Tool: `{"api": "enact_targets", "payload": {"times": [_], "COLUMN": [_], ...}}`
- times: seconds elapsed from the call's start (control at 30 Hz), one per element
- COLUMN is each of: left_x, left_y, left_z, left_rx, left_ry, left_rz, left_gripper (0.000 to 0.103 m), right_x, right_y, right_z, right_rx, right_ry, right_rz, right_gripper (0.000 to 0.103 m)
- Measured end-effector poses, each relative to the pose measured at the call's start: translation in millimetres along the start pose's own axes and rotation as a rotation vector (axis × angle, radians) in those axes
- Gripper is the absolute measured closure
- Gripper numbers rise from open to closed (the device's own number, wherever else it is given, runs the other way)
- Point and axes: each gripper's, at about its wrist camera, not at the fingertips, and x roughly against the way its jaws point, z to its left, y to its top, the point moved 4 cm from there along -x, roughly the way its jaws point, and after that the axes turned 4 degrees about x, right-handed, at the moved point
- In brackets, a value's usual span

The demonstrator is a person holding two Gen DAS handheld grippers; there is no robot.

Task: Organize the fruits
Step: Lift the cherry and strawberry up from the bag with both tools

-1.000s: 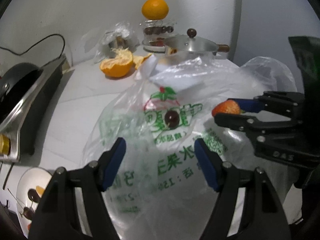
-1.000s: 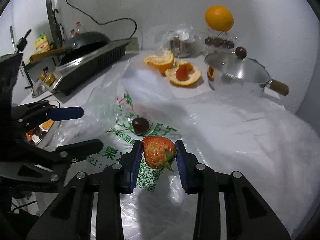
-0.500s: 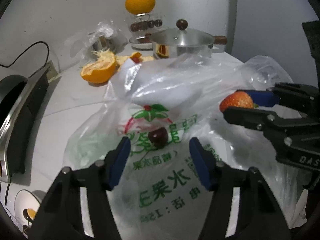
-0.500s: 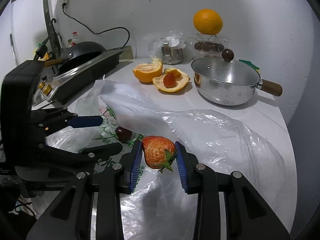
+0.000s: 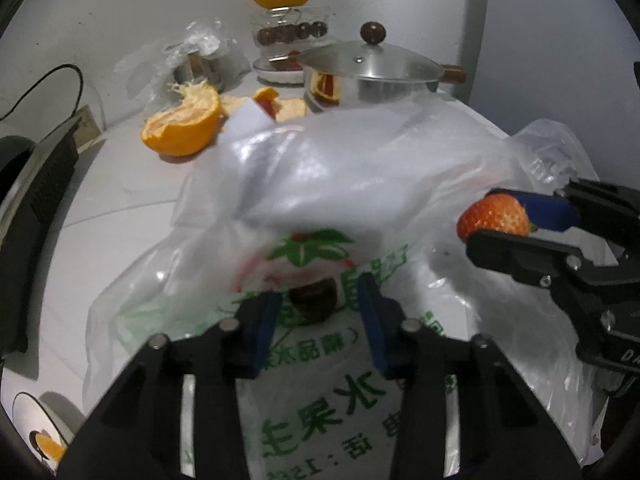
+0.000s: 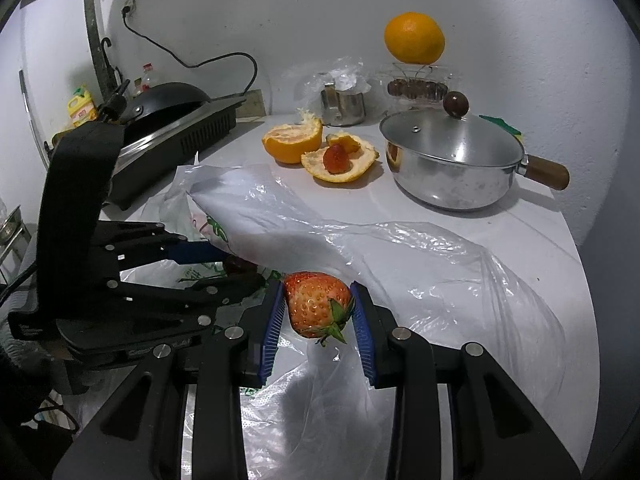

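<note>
Now right gripper [image 6: 318,312] clamps strawberry [image 6: 318,304], tip up; left gripper [image 5: 316,312] closing around cherry [image 5: 314,298].

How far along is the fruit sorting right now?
Done: a strawberry half lies on the orange peel by the steel lidded pot.

In hand: the right gripper is clamped on a whole red strawberry. The left gripper has just been closing around a dark round fruit on the printed plastic bag; pads not clearly touching.

Left: both fruits are unplaced; where they belong isn't evident.
</note>
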Motion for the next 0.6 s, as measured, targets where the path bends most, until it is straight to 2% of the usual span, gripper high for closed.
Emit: {"api": "enact_targets", "payload": {"times": [0.07,0.17,0.6], "left_x": [-3,-4,31], "left_y": [1,1,-8], "left_z": [2,6,-7], "left_rx": [0.016,0.036,0.017], "left_ry": [-0.014,-0.023,-0.062], "left_rz": [0.011,0.012,-0.033], "left_gripper": [0.07,0.078,0.078], "right_x": [0,2,21], "right_y": [0,0,5], "right_z": [1,3,19], "right_rx": [-0.002,0.0,0.024], "right_ry": [-0.003,-0.008,-0.026], "right_rz": [0.0,0.001,-0.024], "right_gripper": [0.067,0.067,0.067]}}
